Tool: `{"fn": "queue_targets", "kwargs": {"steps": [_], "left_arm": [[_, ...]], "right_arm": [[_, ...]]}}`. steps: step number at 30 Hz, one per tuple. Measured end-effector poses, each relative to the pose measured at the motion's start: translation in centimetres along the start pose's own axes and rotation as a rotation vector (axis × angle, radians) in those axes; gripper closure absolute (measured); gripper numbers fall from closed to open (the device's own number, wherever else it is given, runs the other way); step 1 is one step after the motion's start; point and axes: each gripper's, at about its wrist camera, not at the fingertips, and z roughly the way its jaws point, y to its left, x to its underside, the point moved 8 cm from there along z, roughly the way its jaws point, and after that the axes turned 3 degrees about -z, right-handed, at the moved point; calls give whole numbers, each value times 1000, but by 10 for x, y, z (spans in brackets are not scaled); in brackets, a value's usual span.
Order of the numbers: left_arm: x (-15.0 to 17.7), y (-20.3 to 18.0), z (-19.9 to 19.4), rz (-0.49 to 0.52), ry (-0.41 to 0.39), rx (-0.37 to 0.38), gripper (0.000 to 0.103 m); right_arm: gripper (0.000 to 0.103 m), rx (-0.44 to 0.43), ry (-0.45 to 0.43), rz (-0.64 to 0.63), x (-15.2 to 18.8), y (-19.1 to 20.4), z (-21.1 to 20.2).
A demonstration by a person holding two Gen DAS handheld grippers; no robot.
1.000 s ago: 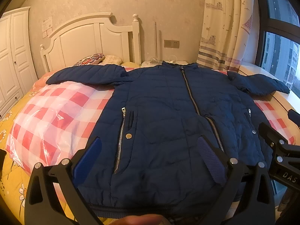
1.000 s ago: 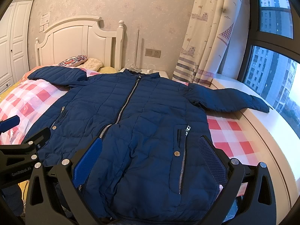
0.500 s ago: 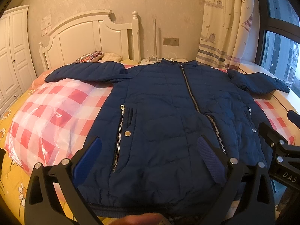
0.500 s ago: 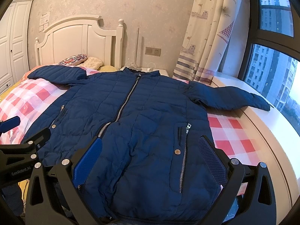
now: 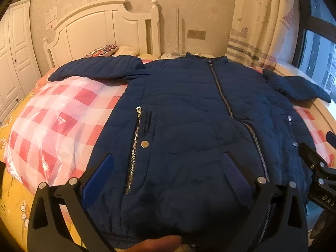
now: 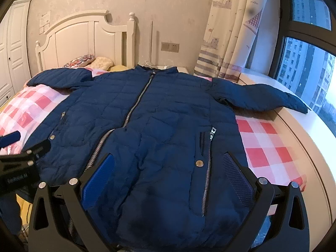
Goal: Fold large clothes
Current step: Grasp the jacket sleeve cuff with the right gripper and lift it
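Note:
A navy quilted jacket (image 5: 189, 113) lies flat and zipped on the bed, front up, both sleeves spread out to the sides; the same jacket (image 6: 159, 113) fills the right wrist view. My left gripper (image 5: 168, 168) hovers open over the hem on the left half of the jacket, holding nothing. Over the hem on the right half, my right gripper (image 6: 168, 168) is open and empty too. The left sleeve (image 5: 96, 69) rests on the checked cover. The right sleeve (image 6: 262, 96) reaches onto the window ledge. A fingertip (image 5: 157, 244) shows at the bottom edge.
A red-and-white checked cover in plastic (image 5: 56, 117) lies under the jacket. A white headboard (image 5: 100, 29) and pillows (image 6: 84, 61) stand at the far end. A white window ledge (image 6: 310, 147), curtain (image 6: 231, 31) and window are on the right; a white wardrobe (image 5: 12, 52) on the left.
Both wrist views have crept slightly forward and upward over the hem, so the jacket sits a little lower in frame. The jacket has not moved and both grippers stay open.

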Motion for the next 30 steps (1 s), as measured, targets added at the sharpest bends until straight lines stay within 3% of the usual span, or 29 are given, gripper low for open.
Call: {"fn": "queue_targets", "kwargs": {"steps": [5,12,16,19,22,23,25,26,27,29,30], "left_arm": [[-38,3,50,31,103,-16,2],[-101,7,161,89,184,-161,2],[-106,7,205,63,235,-163,2],[-99,12,213,-17,179,-143,2],[-98,13,216,-33,183,-124,2],[-98,12,216,-50,191,-112,2],[-98,16,219,-85,208,-86,2],[-97,15,219,-91,213,-83,2],[-97,15,219,-96,216,-81,2],[-99,12,222,-90,221,-87,2],[-99,12,222,-85,221,-88,2]], "right_arm": [[5,-30,46,143,-16,-55,37],[5,119,123,494,-28,-209,112],[5,153,139,629,-38,-280,151],[5,154,164,694,-45,-314,186],[5,175,172,736,-51,-339,216],[9,177,173,745,-52,-344,222],[26,168,166,769,-54,-347,232],[40,152,148,784,-56,-348,235],[56,132,123,797,-60,-348,236],[74,165,35,750,-81,-343,225],[77,180,-1,702,-92,-334,218]]}}
